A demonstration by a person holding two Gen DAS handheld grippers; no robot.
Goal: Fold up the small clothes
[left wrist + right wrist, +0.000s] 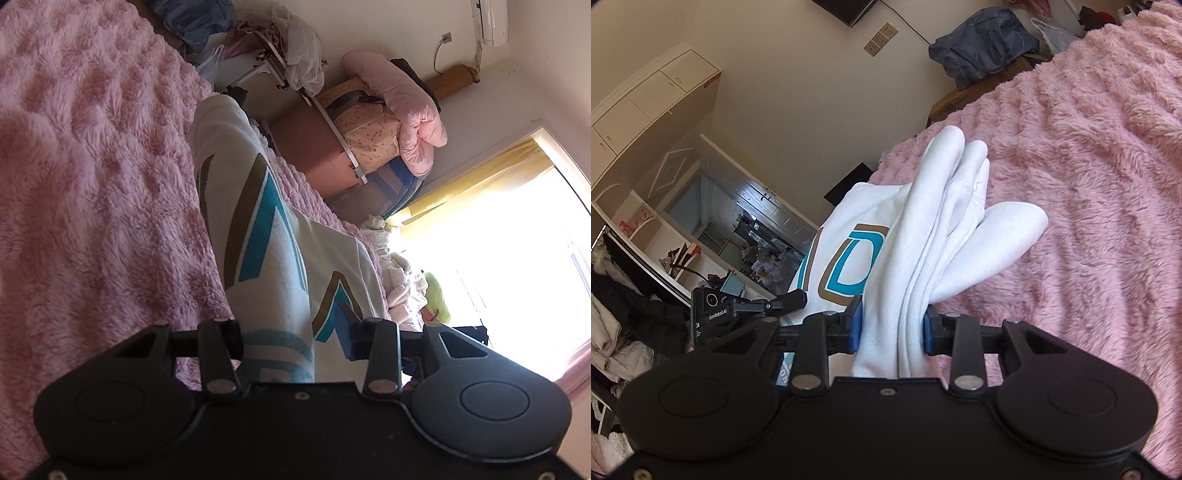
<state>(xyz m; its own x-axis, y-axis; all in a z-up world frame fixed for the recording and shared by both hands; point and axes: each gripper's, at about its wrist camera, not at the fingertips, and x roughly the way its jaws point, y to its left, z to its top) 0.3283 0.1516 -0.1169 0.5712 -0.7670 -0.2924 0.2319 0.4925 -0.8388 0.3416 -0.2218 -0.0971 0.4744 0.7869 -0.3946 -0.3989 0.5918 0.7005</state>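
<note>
Above the pink fluffy blanket (pixel 1089 155), a white garment (pixel 923 236) hangs lifted, printed with teal and brown-gold letter shapes; its plain white folds bunch thick and rounded. The right gripper (pixel 892 326) has both blue pads pressed on that bunch. The left gripper (pixel 291 339) has the printed cloth (pixel 258 229) running between its fingers, one blue pad against it, the other side covered, so whether it clamps is unclear. The garment's lower end is cut off behind both gripper bodies. The window (pixel 517 258) glares white.
</note>
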